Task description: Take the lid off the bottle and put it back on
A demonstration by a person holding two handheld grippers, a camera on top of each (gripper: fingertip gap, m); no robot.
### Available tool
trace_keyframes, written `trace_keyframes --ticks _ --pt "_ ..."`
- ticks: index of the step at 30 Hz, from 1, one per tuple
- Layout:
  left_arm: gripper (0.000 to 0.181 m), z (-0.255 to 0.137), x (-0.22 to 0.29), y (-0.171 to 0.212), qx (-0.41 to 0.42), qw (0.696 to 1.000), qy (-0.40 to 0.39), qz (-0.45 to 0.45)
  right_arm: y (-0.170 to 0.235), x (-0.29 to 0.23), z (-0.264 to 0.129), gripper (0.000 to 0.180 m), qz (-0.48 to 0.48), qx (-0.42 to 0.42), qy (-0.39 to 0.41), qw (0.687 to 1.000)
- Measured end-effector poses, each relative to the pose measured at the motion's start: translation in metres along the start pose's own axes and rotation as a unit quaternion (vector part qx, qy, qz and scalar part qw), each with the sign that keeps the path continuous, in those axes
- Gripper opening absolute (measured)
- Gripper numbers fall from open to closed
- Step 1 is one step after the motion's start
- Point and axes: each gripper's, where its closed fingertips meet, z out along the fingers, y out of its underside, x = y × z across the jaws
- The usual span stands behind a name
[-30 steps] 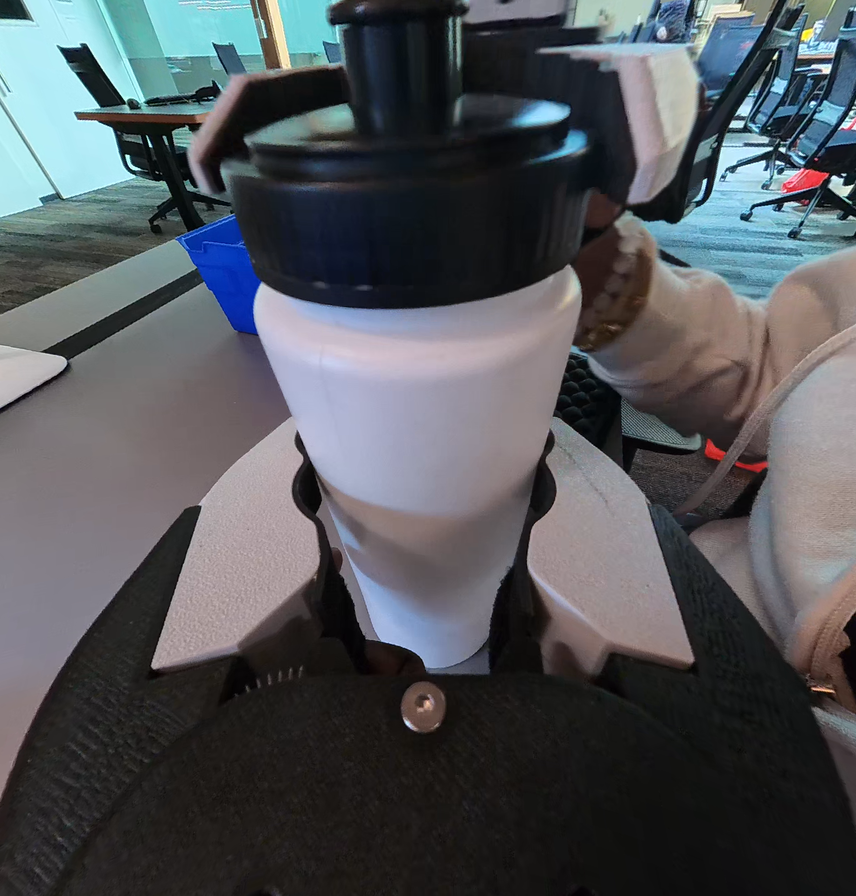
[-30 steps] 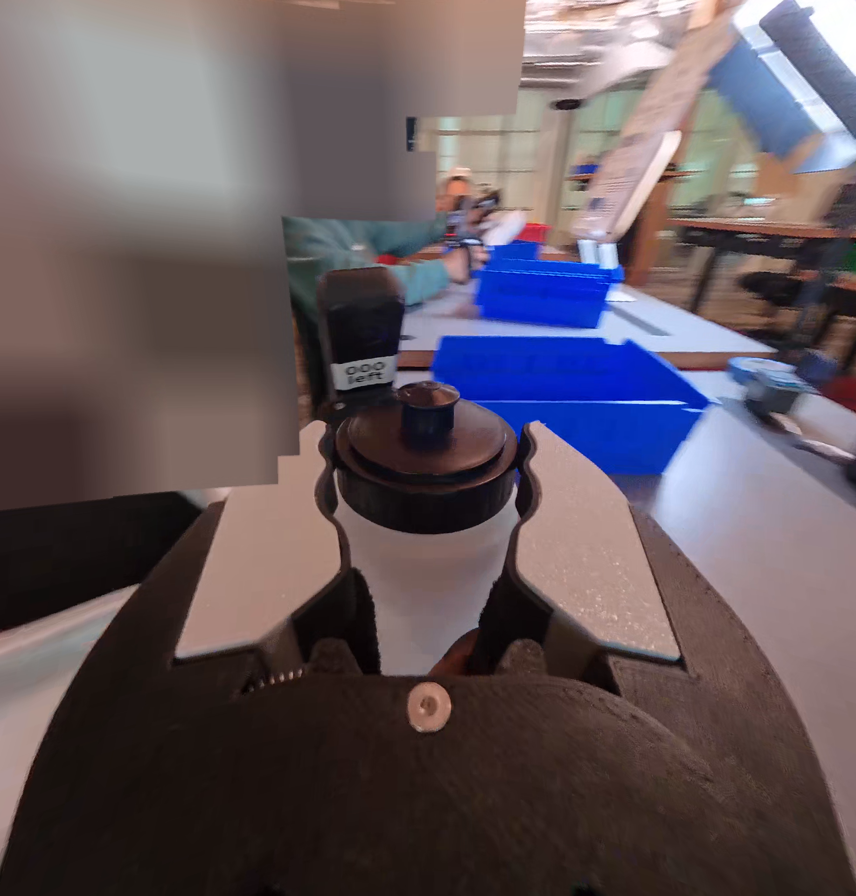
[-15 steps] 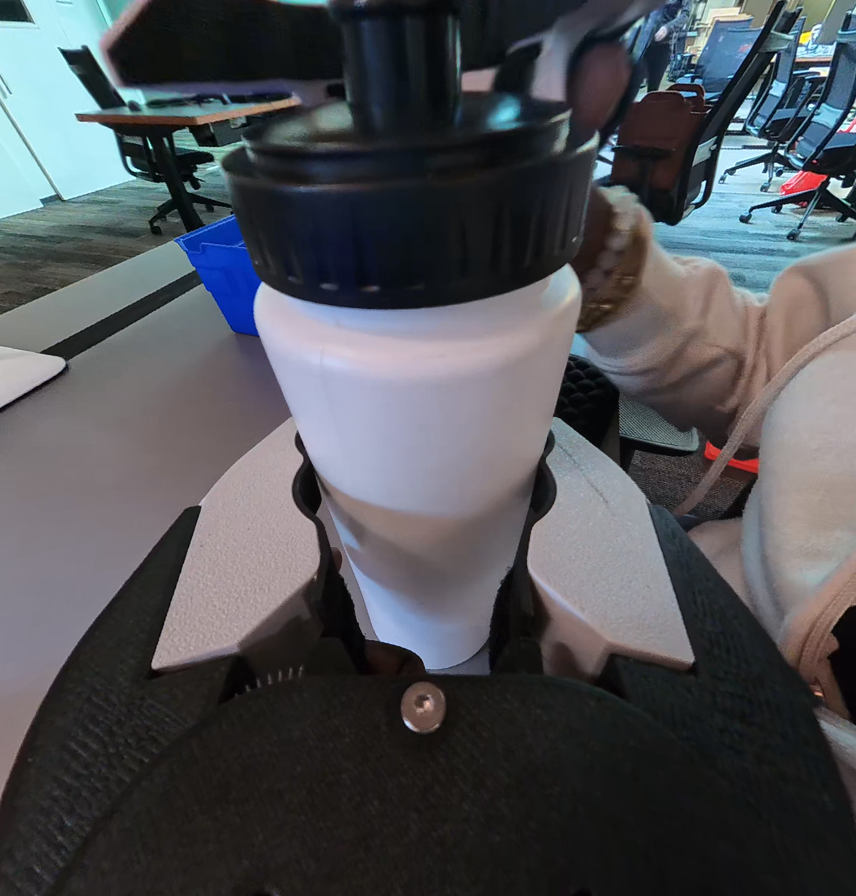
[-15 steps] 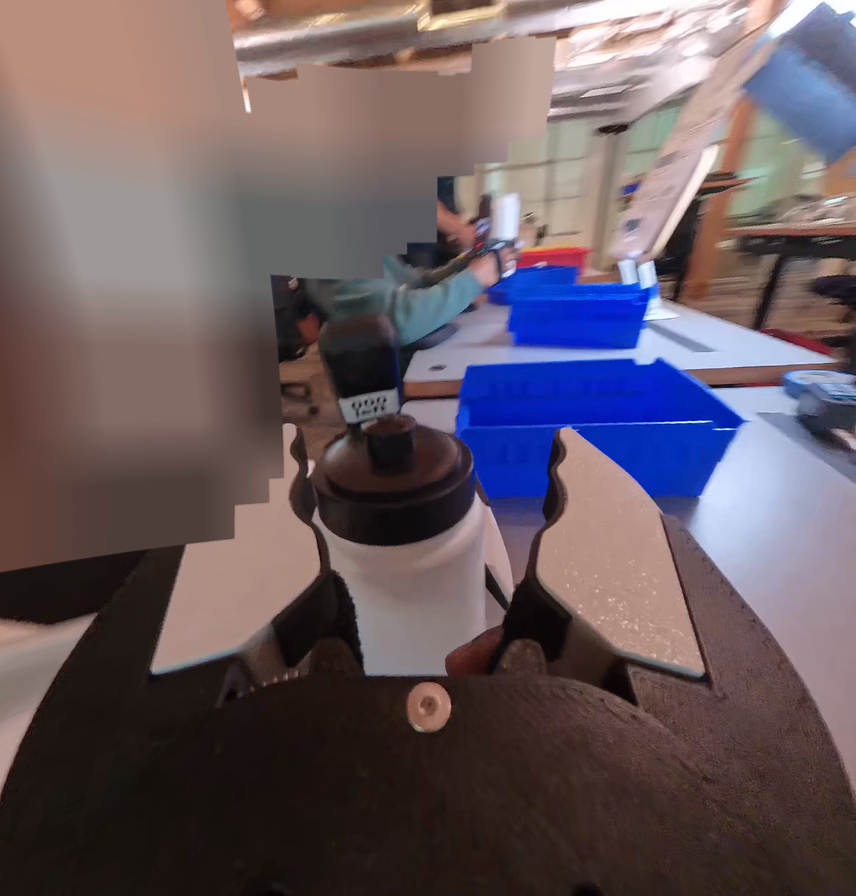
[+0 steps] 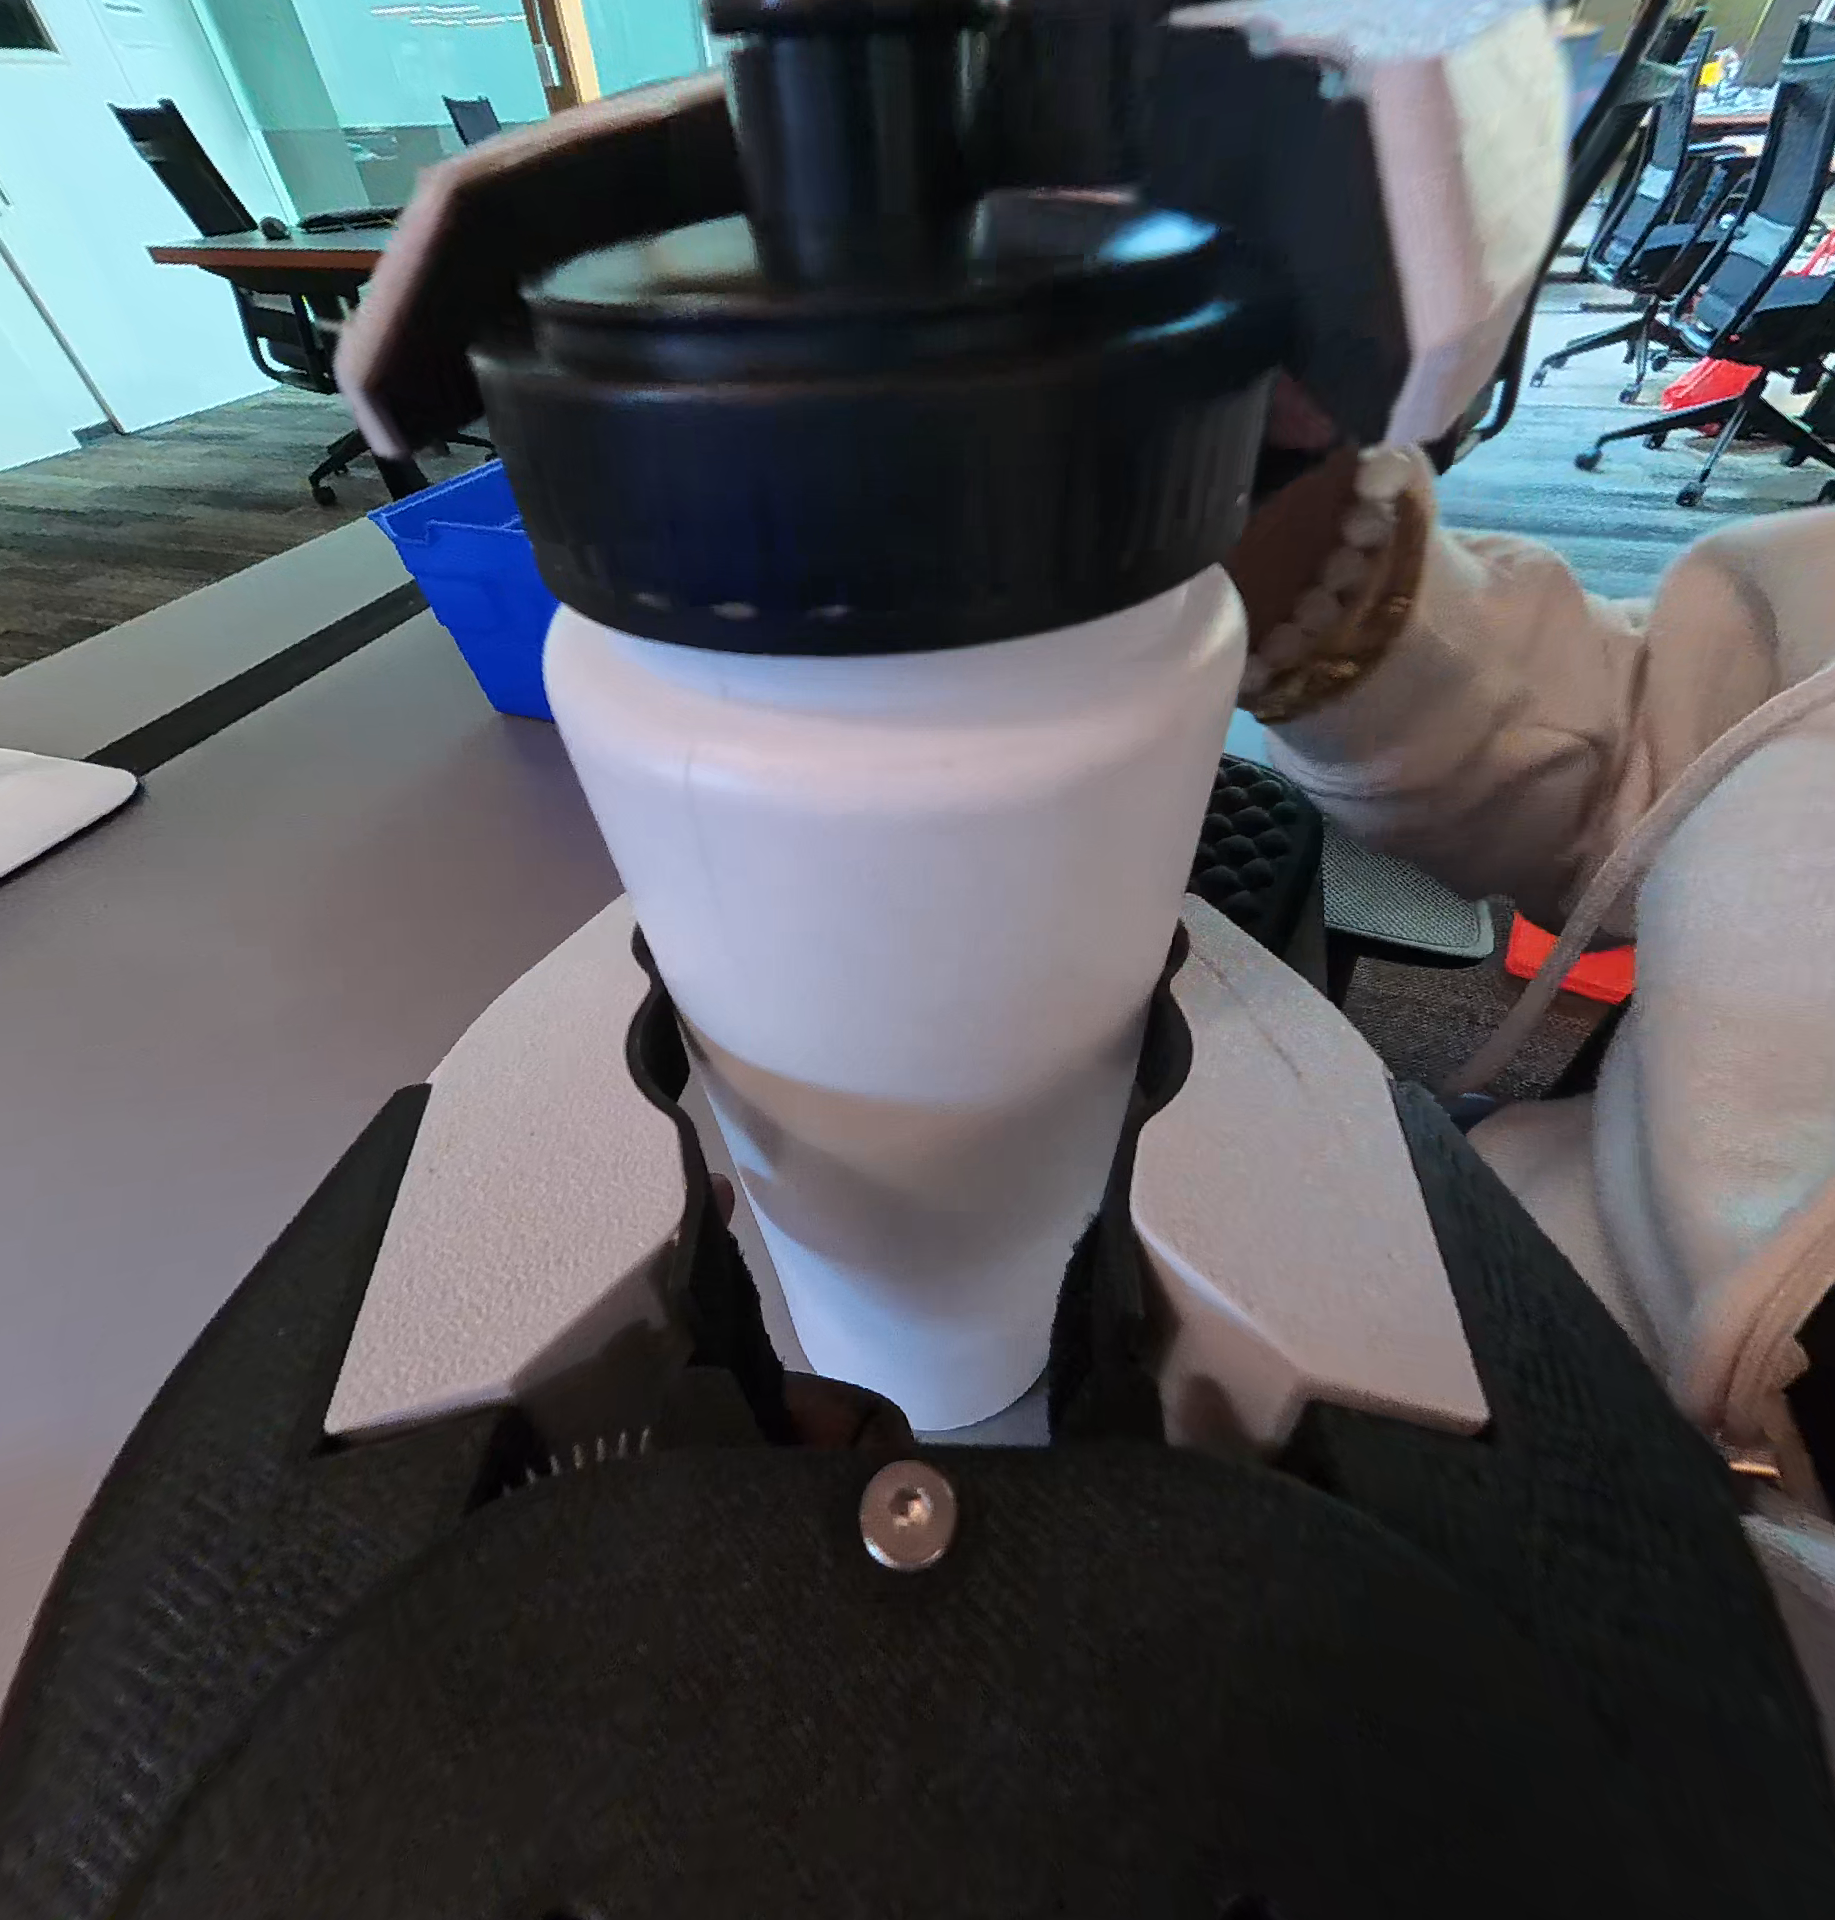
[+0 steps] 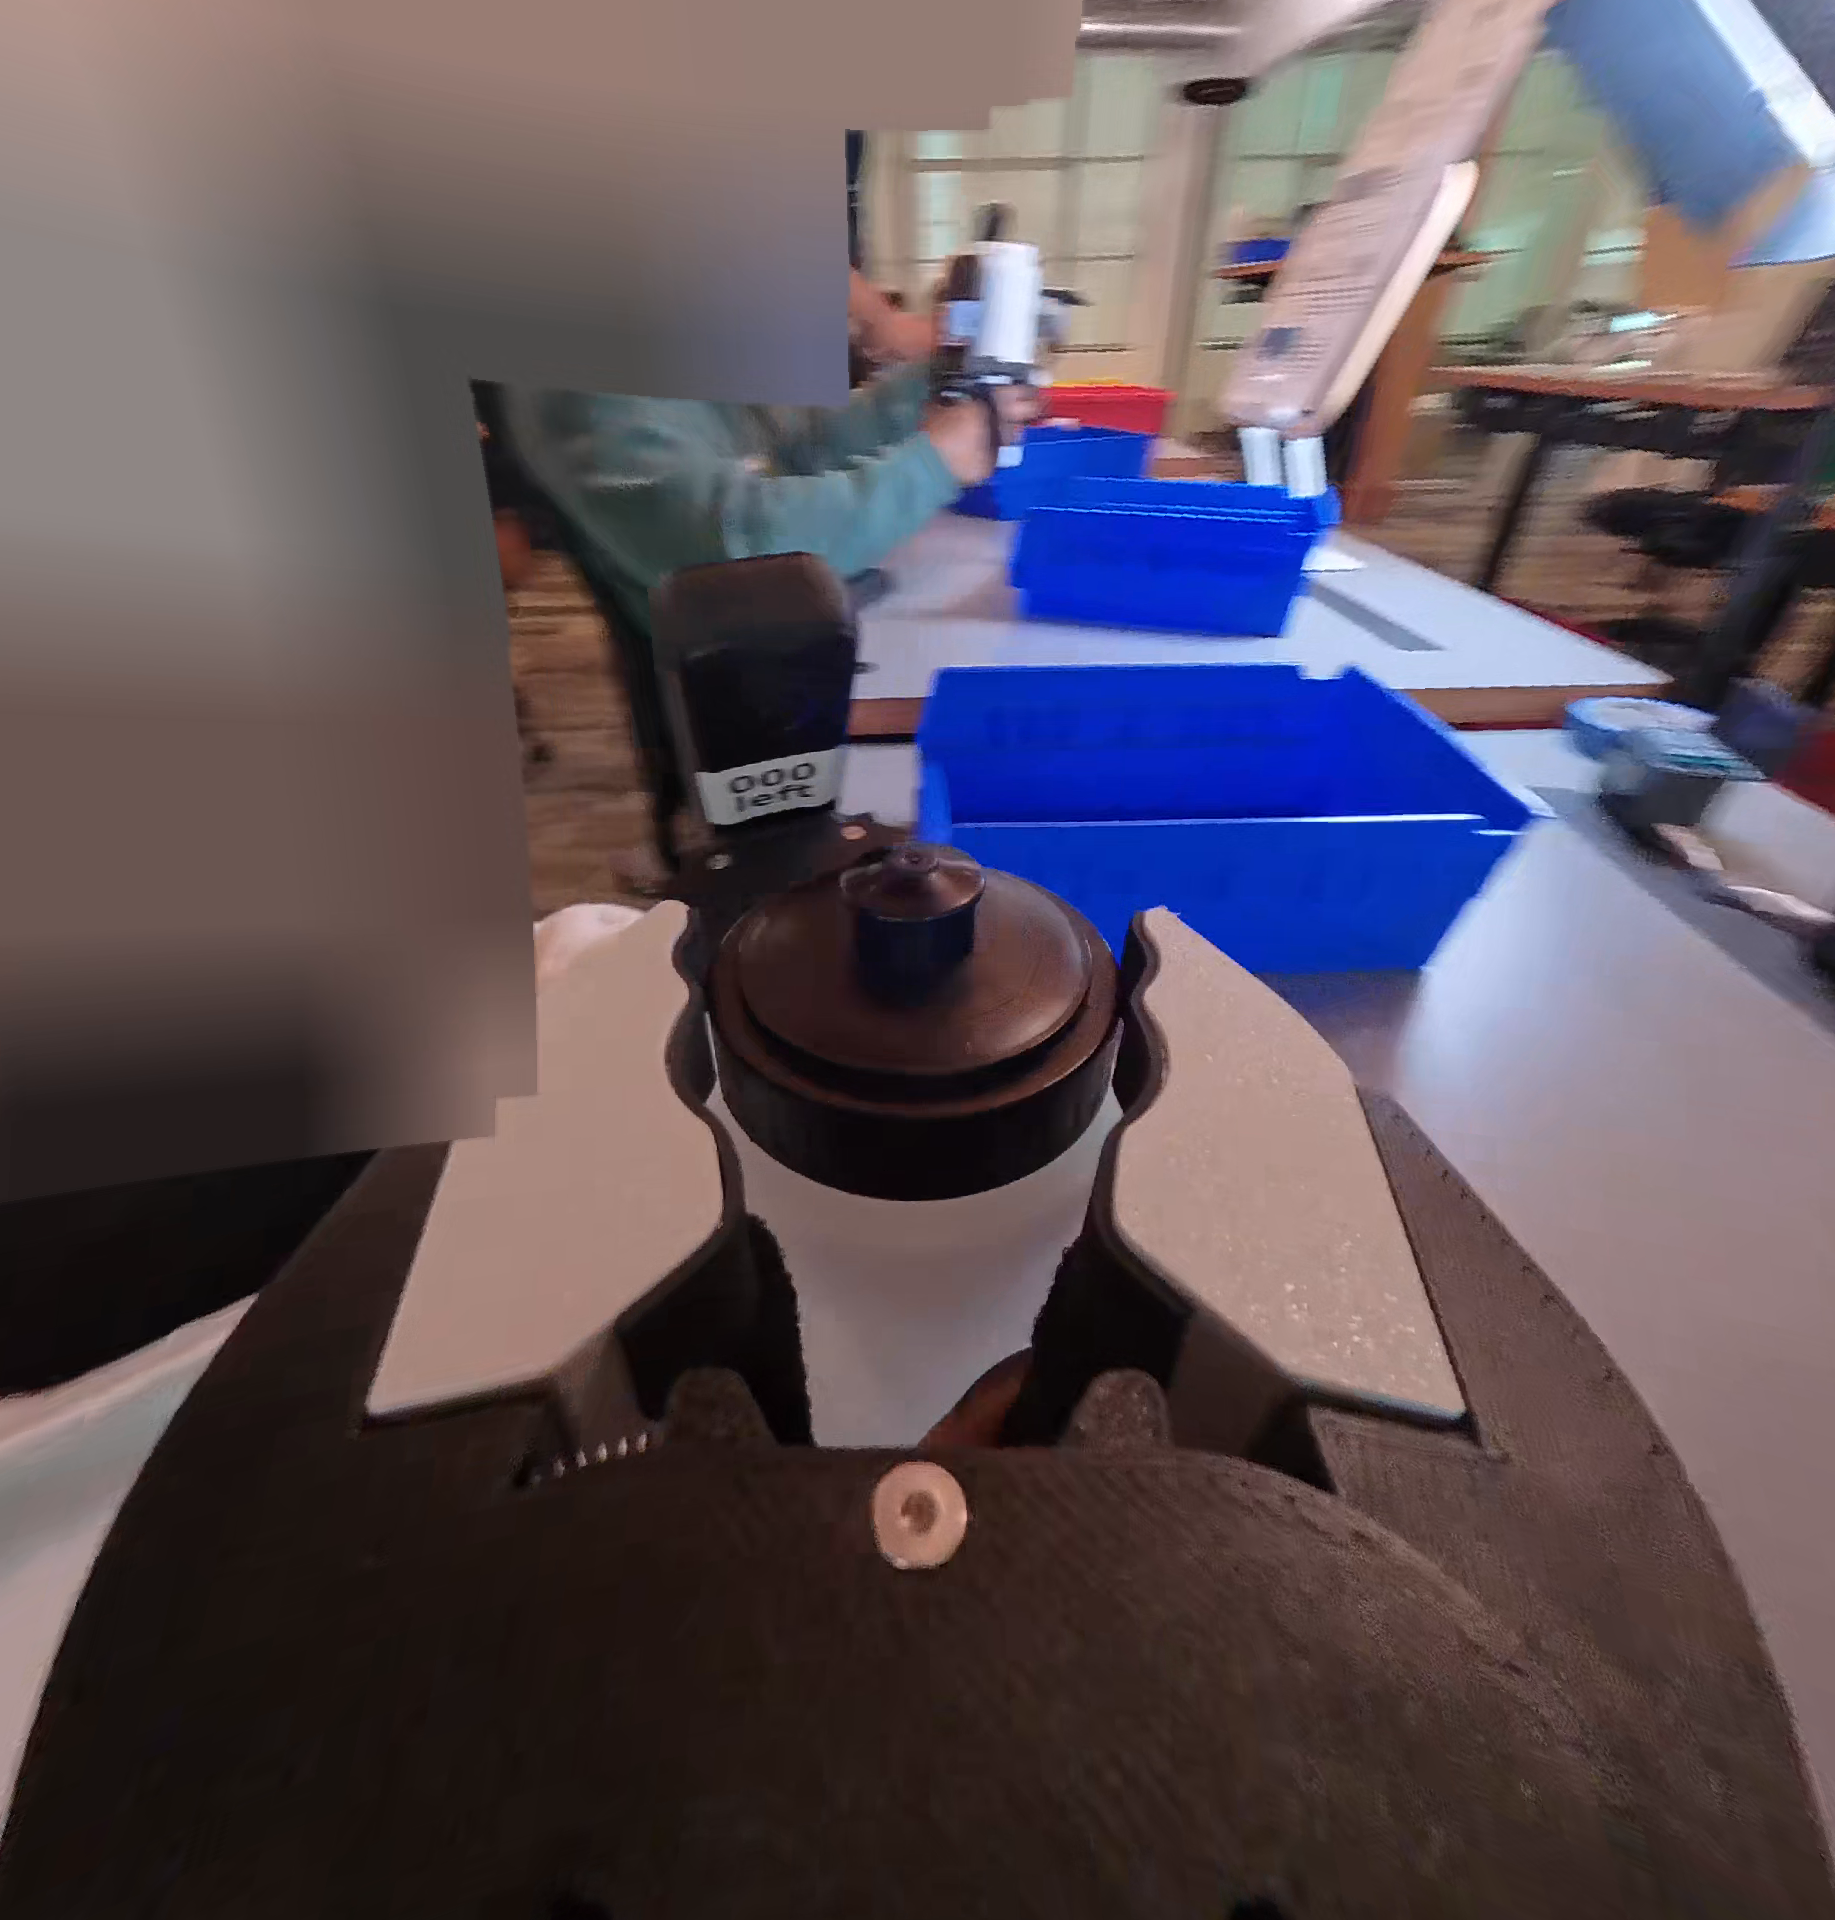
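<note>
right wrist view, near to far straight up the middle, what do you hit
white bottle → black lid → left gripper → blue bin → farther blue bin

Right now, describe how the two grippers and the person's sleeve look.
Each gripper, left gripper and right gripper, has a rough black body, pale grey wedge-shaped fingers with black scalloped inner edges, and one silver screw. The sleeve is cream, with a drawstring and a beaded bracelet at the wrist.

Black textured printed grippers with pale grey fingers

Left gripper (image 5: 908, 1049) and right gripper (image 6: 918, 1023) each bear one silver screw; the person wears a cream hooded sweatshirt sleeve (image 5: 1515, 665), drawcord, and pale beaded bracelet (image 5: 1328, 613).
</note>
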Motion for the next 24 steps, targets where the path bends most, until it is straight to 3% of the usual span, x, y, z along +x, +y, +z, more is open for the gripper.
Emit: trace_keyframes --ticks 4,10,15,18,21,24 --pt "0.088 0.001 -0.001 0.000 -0.001 1.000 0.003 -0.003 0.000 -0.004 -0.001 0.076 -0.011 -0.021 -0.119 0.993" --pt "0.088 0.002 0.006 -0.001 -0.007 1.000 0.018 0.023 0.003 -0.016 -0.008 0.076 -0.083 -0.066 -0.199 0.974" --pt "0.088 0.003 0.004 -0.001 -0.006 1.000 0.027 0.015 0.006 -0.016 -0.009 0.076 -0.090 -0.116 -0.249 0.957" --pt "0.088 0.002 0.000 0.000 0.002 1.000 0.020 -0.001 0.006 -0.008 -0.004 0.076 -0.065 -0.137 -0.223 0.963" --pt "0.088 0.001 -0.002 0.000 0.004 1.000 0.008 -0.001 -0.011 0.009 0.001 0.099 -0.024 -0.076 -0.096 0.992" --pt "0.088 0.001 -0.002 0.000 0.005 1.000 0.003 -0.002 -0.012 0.011 -0.001 0.102 0.020 -0.039 0.036 0.998"
